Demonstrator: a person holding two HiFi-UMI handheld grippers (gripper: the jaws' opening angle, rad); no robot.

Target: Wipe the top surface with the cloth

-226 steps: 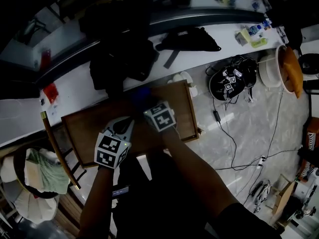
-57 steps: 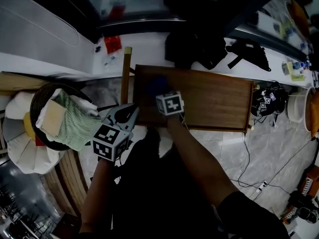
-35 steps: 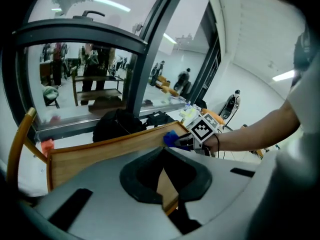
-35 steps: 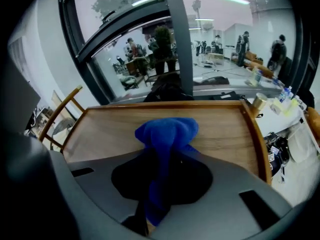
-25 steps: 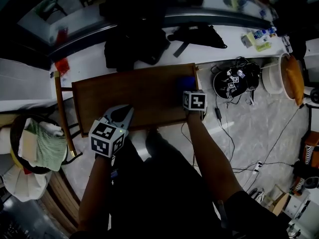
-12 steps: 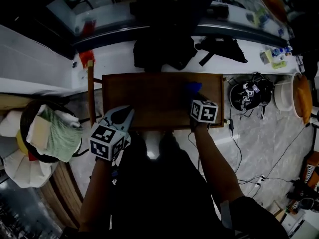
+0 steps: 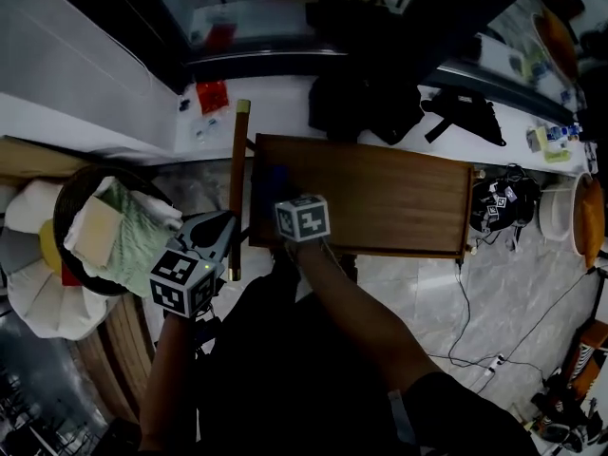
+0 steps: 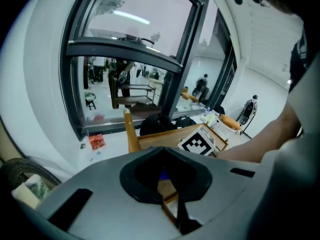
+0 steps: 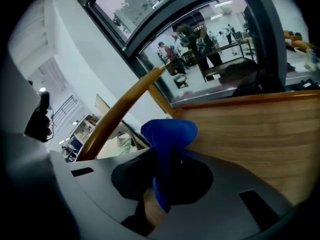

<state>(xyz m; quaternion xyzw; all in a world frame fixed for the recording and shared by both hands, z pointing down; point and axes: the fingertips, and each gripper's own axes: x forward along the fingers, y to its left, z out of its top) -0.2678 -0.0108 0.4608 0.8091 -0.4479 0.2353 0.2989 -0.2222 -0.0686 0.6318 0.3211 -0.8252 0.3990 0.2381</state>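
Blue cloth [image 9: 167, 134] is pinched in the right gripper [image 9: 161, 186], whose jaws are closed tight on its fold, with a bunched end standing up past the tips. It sits over the wooden table top [image 7: 389, 198], at the end nearest the left gripper [image 7: 224, 226]. That gripper hangs off the table, its jaws drawn together on nothing. Between the two grippers runs a pale wooden rail [image 7: 237, 183], just beside the table's edge. Beyond the right gripper a white ledge [image 7: 285, 103] under a dark-framed window carries black bags [image 7: 366, 103] and a red packet [image 7: 212, 95]. Outward of the left gripper stands a basket [image 7: 65, 202] of folded cloths. Each gripper's cube bears black-and-white square markers; other print is too small to read.
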